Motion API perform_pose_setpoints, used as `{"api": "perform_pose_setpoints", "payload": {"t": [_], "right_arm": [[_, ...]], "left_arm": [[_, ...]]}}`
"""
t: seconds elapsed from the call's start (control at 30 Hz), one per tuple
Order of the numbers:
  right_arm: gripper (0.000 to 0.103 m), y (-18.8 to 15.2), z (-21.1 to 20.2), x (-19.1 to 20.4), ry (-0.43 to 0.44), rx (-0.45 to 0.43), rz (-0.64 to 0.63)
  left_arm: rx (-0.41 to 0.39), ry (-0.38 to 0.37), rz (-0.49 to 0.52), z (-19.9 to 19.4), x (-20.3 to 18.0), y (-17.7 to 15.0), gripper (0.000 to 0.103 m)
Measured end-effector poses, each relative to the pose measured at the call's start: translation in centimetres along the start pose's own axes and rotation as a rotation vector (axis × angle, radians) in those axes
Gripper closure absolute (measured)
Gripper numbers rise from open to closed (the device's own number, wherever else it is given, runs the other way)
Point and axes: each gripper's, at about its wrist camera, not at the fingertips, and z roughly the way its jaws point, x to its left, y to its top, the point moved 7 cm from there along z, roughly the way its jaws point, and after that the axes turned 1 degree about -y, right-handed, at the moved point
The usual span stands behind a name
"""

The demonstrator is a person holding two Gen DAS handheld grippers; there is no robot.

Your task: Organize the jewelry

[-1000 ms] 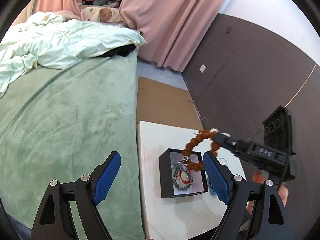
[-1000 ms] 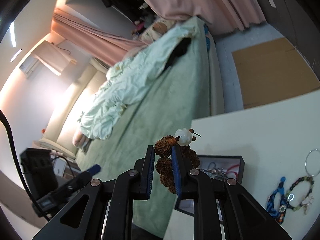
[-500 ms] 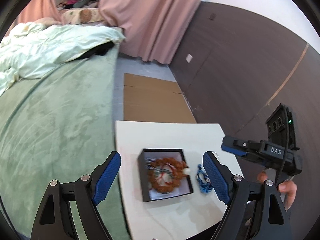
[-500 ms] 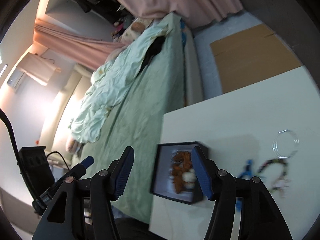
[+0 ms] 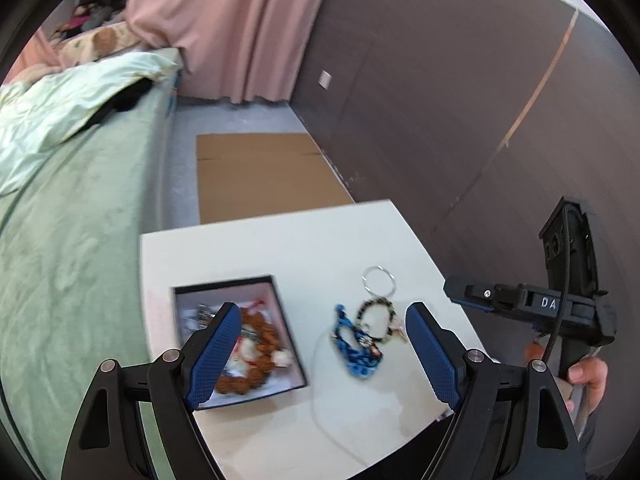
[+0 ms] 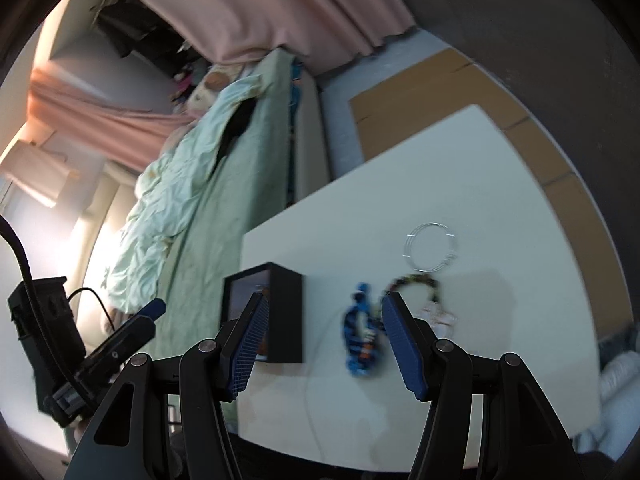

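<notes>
A black jewelry box (image 5: 286, 320) stands on the white table (image 5: 280, 248). A brown bead bracelet (image 5: 260, 336) lies inside it with other pieces. To its right on the table lie a blue beaded piece (image 5: 356, 346), a dark bead bracelet (image 5: 376, 320) and a thin silver ring (image 5: 378, 280). My left gripper (image 5: 320, 352) is open and empty above the box and the blue piece. My right gripper (image 6: 324, 344) is open and empty, above the box (image 6: 284, 316) and the blue piece (image 6: 358, 340). The silver ring (image 6: 430, 252) lies beyond.
A green bed (image 5: 60, 240) runs along the table's left side. Flat cardboard (image 5: 260, 176) lies on the floor behind the table. A dark wall panel (image 5: 440, 100) is to the right, with pink curtains (image 5: 228, 24) at the back.
The right gripper opened and dropped the brown bead bracelet into the box, then drew back. The left gripper's view has swung right toward the loose pieces.
</notes>
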Motion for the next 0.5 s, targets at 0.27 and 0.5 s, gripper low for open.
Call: {"api": "perform_pose_setpoints", "payload": {"t": [0.27,0.5], "right_arm": [[0.043,-1.2,-0.8,-5.4,-0.061,0.014,0.139],[0.043,-2.0,-1.5,-7.6,-0.073,0.016,0.179]], "left_arm": [[0.102,0.000,0.079,4.5,-3.8,-1.9,0.026],[0.185,0.017,0.129,8.0,-5.6,-4.0,0.035]]}}
